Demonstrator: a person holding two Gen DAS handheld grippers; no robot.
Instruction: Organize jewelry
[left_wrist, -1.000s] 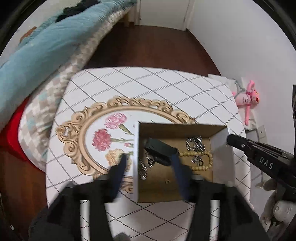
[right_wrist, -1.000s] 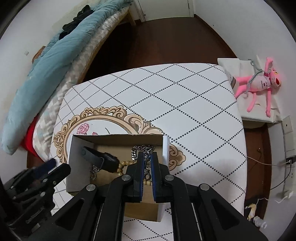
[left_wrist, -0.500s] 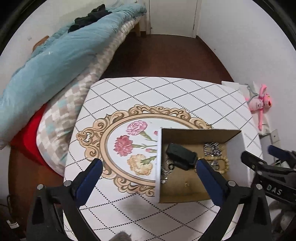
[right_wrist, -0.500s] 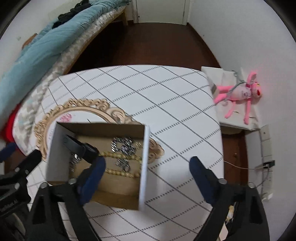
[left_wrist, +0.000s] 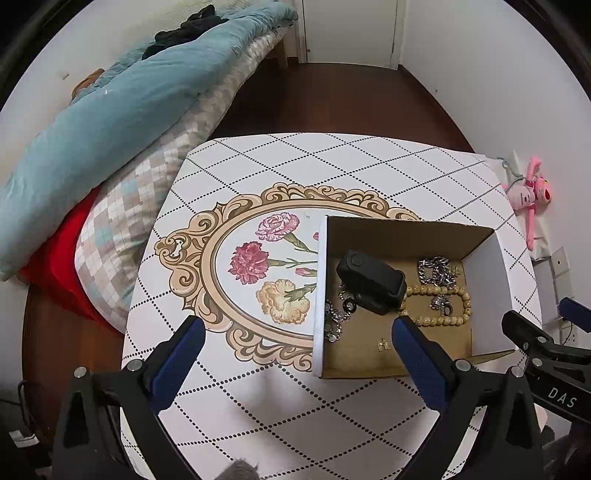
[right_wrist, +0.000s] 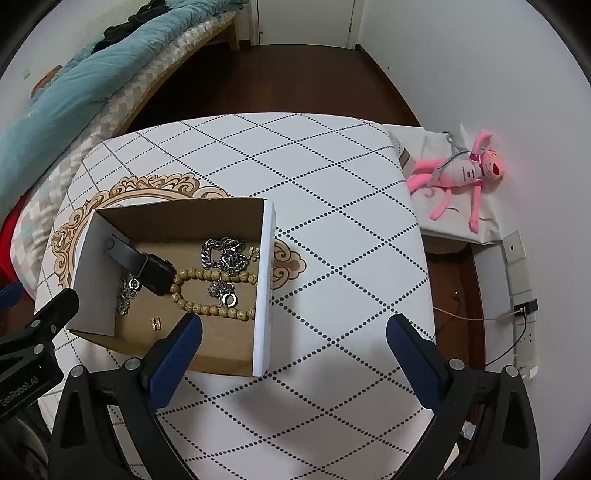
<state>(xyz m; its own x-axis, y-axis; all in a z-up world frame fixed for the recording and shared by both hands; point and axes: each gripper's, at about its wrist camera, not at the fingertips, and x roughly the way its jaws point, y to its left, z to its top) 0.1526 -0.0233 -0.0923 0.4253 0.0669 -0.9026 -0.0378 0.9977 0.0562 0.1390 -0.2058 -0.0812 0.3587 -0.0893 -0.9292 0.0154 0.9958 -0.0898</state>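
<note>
- Both grippers, narrow and low over the box a second ago, have since drawn back and spread; left gripper (left_wrist: 297, 334) now wide, holding nothing, its right finger over the box's near left corner; right gripper (right_wrist: 293, 332) likewise wide and bare, its left finger over the box's near edge.
- Bed (left_wrist: 110, 110), far left: blue quilt, checked cover, red sheet, pressed against the worktop's left edge.
- Worktop (right_wrist: 332, 177): white cloth with dotted diamond grid and an ornate floral medallion (left_wrist: 258, 266); open cloth lies right of the box and along the near edge.
- Cardboard box (right_wrist: 264, 295), open-topped, white outside, partly over the medallion's right side.
- Contents, left to right: small silver pieces (right_wrist: 127, 293); black watch (right_wrist: 147, 267) leaning on the left wall; gold charm (right_wrist: 157, 323); beaded bracelet (right_wrist: 214, 291); silver chain (right_wrist: 223, 254).
- Pink plush toy (right_wrist: 461, 173), on a low white surface right of the worktop, by the wall.
</note>
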